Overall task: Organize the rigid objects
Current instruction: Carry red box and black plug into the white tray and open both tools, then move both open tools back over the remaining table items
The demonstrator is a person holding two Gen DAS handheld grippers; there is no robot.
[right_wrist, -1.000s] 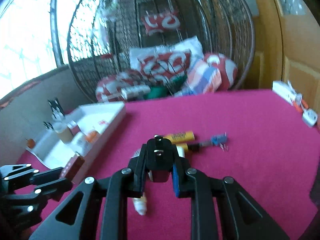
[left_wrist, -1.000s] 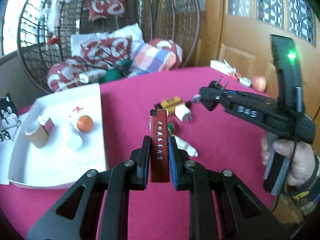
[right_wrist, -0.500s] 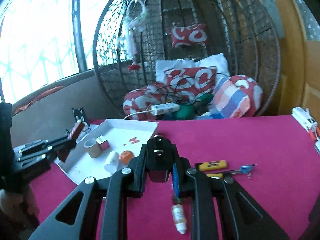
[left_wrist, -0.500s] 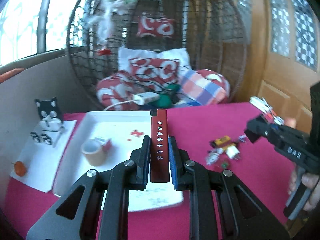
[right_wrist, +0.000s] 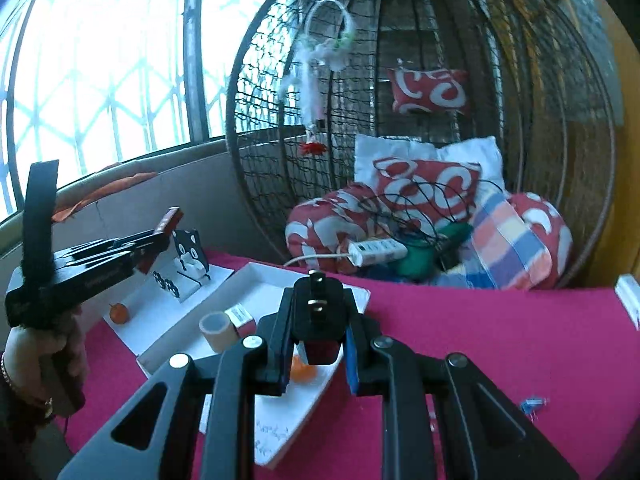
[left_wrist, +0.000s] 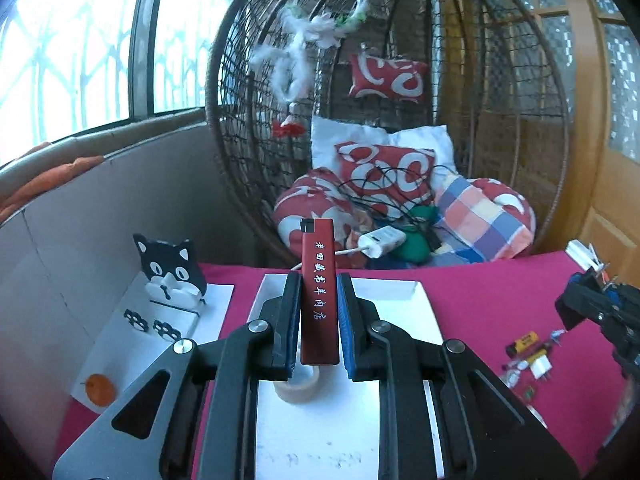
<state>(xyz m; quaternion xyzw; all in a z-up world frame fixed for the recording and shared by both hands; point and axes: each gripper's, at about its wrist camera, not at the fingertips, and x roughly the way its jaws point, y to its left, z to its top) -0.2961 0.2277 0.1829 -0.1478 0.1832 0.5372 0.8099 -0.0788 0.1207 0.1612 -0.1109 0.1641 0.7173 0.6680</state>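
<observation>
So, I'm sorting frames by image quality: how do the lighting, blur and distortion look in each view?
Left wrist view: the window is blown out with a blue cast, fisheye bends the hanging chair, and the red bar in the left gripper is sharp. Right wrist view: the window glares harder, the chair is slightly smeared, and the black plug in the right gripper stays crisp.

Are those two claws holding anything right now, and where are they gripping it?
Left claw pinches a red stick by its lower half; right claw clamps a black plug by its body, prongs forward.
</observation>
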